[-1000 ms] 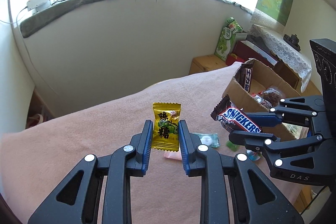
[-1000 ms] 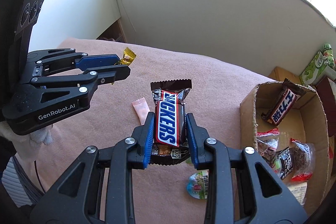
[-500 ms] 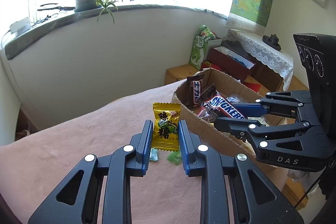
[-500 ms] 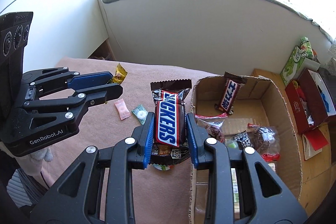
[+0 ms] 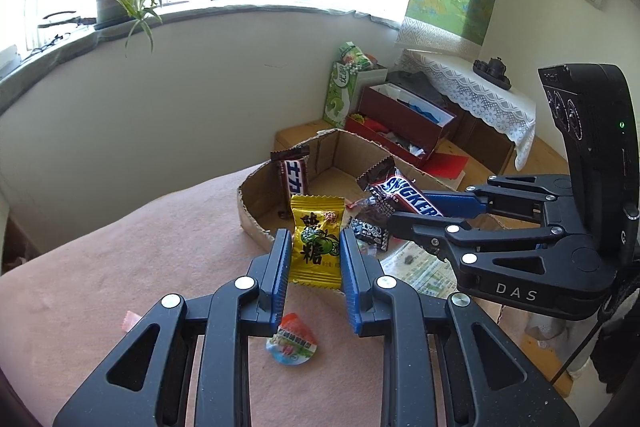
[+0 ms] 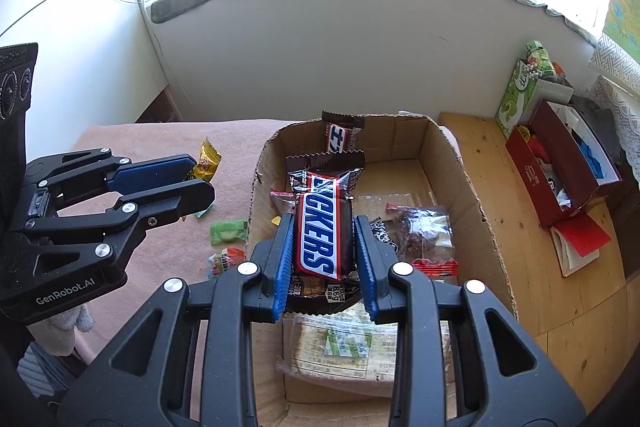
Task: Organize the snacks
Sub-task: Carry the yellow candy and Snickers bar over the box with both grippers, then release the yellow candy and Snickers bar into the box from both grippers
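Observation:
My left gripper [image 5: 315, 242] is shut on a yellow candy packet [image 5: 316, 241] and hovers over the pink cloth just short of the cardboard box [image 5: 256, 223]. From the right wrist view that same gripper [image 6: 200, 183] shows at the left, the yellow candy packet [image 6: 209, 163] poking past its tips. My right gripper [image 6: 323, 227] is shut on a Snickers bar [image 6: 322, 223] and hangs above the inside of the cardboard box [image 6: 476, 203]. In the left wrist view the Snickers bar [image 5: 404, 195] sits in the right gripper [image 5: 404, 211] over the box.
The box holds another chocolate bar [image 6: 340, 135] leaning on its far wall, clear bags of dark snacks [image 6: 424, 227] and a flat pale packet [image 6: 340, 347]. Small candies [image 6: 228, 231] lie on the cloth by the box. A red box [image 6: 560, 171] stands on the wooden bench.
Both grippers have swung to the right with their snacks. The right one went from over the cloth to over the box, and the left one came up beside the box's near wall.

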